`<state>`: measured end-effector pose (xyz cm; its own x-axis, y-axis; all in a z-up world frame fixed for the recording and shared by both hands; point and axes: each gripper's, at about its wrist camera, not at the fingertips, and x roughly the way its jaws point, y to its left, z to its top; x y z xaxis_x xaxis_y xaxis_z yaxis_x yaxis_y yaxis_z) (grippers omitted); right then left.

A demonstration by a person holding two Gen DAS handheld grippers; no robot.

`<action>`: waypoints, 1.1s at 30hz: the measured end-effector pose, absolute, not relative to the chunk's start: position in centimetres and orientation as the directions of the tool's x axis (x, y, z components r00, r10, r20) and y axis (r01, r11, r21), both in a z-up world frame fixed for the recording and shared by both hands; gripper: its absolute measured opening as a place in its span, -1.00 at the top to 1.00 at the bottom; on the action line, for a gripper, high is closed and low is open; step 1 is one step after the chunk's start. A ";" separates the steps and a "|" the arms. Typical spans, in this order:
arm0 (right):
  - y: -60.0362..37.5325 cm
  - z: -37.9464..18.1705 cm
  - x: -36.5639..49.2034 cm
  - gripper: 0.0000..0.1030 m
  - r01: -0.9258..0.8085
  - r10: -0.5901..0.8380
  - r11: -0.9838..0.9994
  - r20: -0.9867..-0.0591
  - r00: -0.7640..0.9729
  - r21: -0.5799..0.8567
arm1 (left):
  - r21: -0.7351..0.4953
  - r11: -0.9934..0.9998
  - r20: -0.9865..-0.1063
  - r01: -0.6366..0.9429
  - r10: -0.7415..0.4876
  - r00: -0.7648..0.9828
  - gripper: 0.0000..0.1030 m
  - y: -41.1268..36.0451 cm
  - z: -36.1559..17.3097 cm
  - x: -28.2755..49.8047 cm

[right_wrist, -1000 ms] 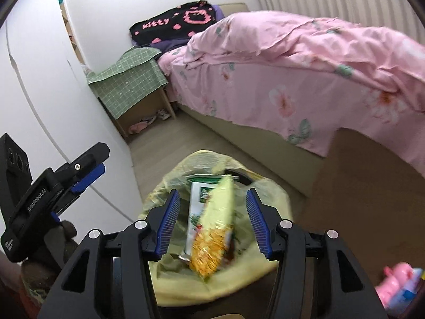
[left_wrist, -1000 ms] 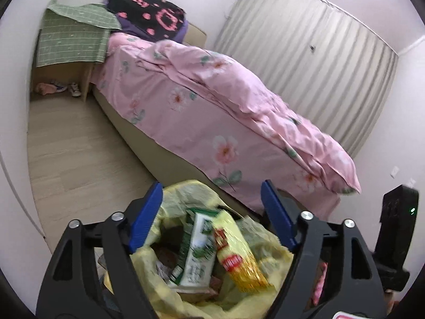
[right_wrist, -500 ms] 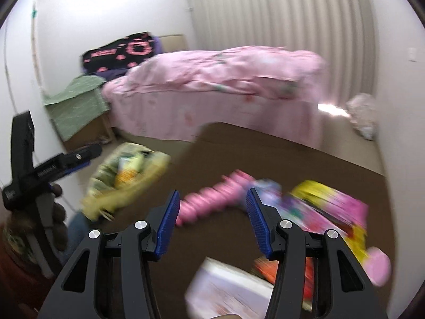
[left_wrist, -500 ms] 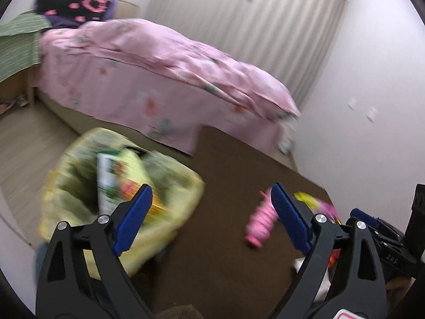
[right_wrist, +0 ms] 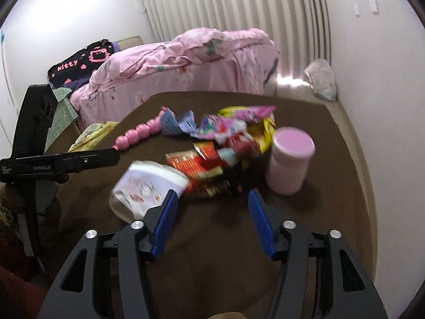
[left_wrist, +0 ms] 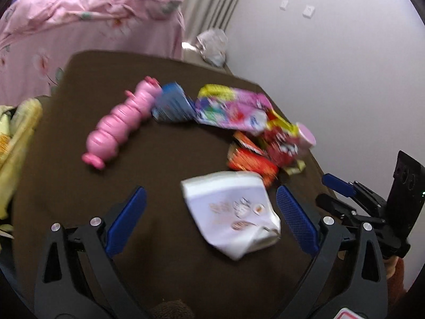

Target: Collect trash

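Brown table (left_wrist: 164, 143) carries trash heap; yellow bag (left_wrist: 18, 133) hangs at its left edge.
White pouch (left_wrist: 231, 212) lies nearest, beneath left gripper (left_wrist: 211, 219) (jaws just opening, wide, empty).
Right gripper (right_wrist: 211, 222) likewise, empty, short of orange wrapper (right_wrist: 196, 167).
Suggest: straddle pouch's narrow side, lower, then close.

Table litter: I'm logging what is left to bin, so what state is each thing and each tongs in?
Left tongs: open, just been opening, nothing between.
Right tongs: open, just been opening, empty.
White packet: crumpled, lying flat.
Pink bottle: lying on its side.
Pink tub: upright.
Colourful wrappers: heaped together.
Yellow bag: open at table's edge.
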<state>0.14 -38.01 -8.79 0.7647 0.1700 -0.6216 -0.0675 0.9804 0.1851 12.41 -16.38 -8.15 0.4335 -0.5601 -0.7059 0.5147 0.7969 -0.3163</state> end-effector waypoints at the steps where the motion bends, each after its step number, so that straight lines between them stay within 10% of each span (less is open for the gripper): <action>1: -38.0 -9.0 0.1 -0.10 -0.070 0.176 0.979 -0.623 0.762 0.191 | -0.299 0.800 -0.707 0.520 -0.552 0.442 -0.82 -16.7 -8.2 12.2; 19: -36.0 -7.7 9.9 -0.02 -0.043 0.036 0.999 -0.606 0.795 0.003 | -0.211 0.894 -0.667 0.395 -0.427 0.611 -0.82 -12.7 -6.9 13.5; 24: -35.3 -8.9 10.7 0.33 -0.090 0.100 0.995 -0.665 0.741 0.050 | -0.236 0.897 -0.677 0.374 -0.428 0.599 -0.82 -11.9 -7.5 14.0; 33: -33.3 -9.6 6.7 0.33 -0.170 0.216 0.976 -0.680 0.701 0.134 | -0.259 0.890 -0.685 0.376 -0.443 0.578 -0.82 -11.5 -8.1 14.1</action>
